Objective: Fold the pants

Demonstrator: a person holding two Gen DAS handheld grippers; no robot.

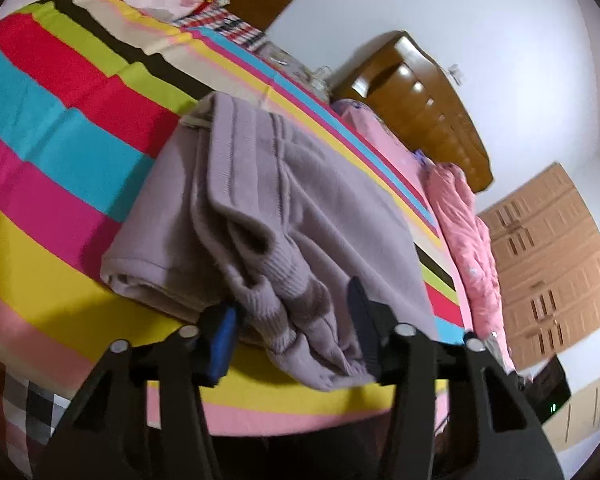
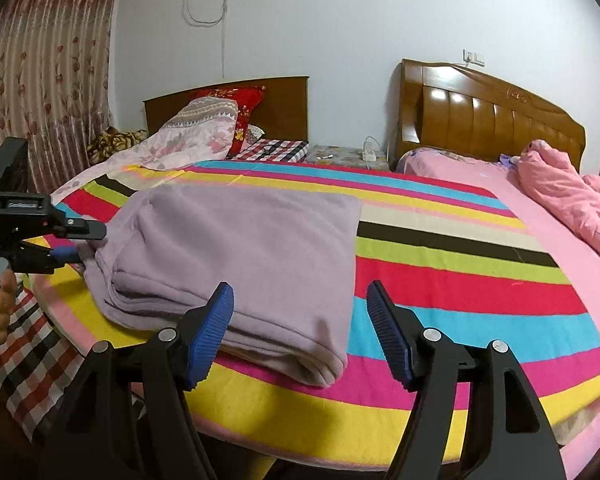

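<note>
Pants lie folded on striped bed

Lilac fleece pants [image 2: 236,256] rest folded on the striped blanket [image 2: 460,280]. The right gripper [image 2: 300,332] gapes empty beside them; the left gripper [image 1: 292,336] straddles the ribbed cuffs [image 1: 288,280], its grip unclear. A pink quilt [image 2: 568,196] lies beyond.

Pants [image 2: 236,248]: soft matt lilac fleece, ribbed knit cuffs [image 1: 296,300]. Striped sheet [image 2: 440,280]: flat woven cloth, matt. Gripper pads [image 2: 212,332]: blue ribbed rubber-looking; arms matt black plastic w/ shiny metal pins [image 2: 432,334]. Far right headboard [image 2: 488,120]: glossy varnished wood w/ padded shiny panels. Pink quilt [image 2: 568,196]: puffy cloth. Far left curtain [image 2: 40,80]: pleated floral fabric.
</note>
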